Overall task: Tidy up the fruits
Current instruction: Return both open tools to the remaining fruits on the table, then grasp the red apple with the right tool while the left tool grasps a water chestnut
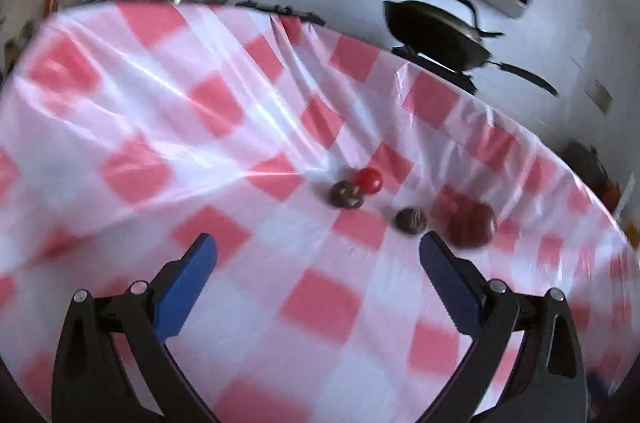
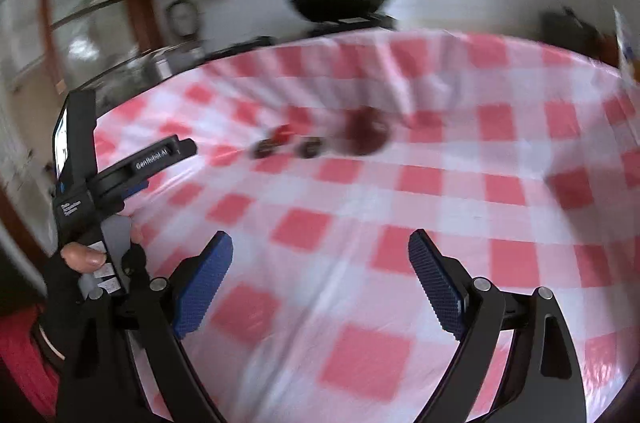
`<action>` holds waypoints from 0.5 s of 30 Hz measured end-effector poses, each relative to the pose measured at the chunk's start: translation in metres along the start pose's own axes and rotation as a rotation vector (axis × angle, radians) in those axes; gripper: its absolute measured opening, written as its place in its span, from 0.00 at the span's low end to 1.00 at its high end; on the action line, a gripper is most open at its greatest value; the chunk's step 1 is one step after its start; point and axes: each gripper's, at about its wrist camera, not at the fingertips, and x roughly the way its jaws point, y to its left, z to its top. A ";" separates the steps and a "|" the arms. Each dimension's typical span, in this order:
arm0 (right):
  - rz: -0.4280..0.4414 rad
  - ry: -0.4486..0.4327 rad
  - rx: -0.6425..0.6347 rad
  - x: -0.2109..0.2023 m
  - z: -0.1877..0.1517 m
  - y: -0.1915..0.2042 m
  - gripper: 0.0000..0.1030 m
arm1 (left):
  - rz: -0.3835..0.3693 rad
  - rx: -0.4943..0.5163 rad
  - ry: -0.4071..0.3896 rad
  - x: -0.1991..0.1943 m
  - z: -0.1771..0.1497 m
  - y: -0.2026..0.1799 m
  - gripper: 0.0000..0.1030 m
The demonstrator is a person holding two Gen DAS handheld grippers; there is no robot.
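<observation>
Both hand-held grippers, left (image 1: 318, 249) and right (image 2: 320, 247), spread and empty above the checkered counter (image 1: 160, 127); red cherry tomato (image 1: 368, 179) touching a dark fruit (image 1: 345, 194).

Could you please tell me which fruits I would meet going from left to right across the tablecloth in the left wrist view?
Dark round fruit → bright red fruit touching it → second dark round fruit → larger reddish-brown fruit.
</observation>
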 end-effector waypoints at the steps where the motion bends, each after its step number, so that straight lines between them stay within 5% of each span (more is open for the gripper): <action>1: -0.020 0.016 0.024 0.011 0.004 -0.011 0.85 | 0.010 -0.036 0.006 0.018 0.004 -0.006 0.98; 7: -0.101 0.105 -0.009 0.075 0.016 -0.029 0.84 | 0.006 -0.197 0.017 0.076 0.014 -0.003 0.98; 15: -0.155 0.195 -0.114 0.179 0.065 -0.019 0.84 | -0.081 -0.302 0.050 0.080 0.013 0.033 0.98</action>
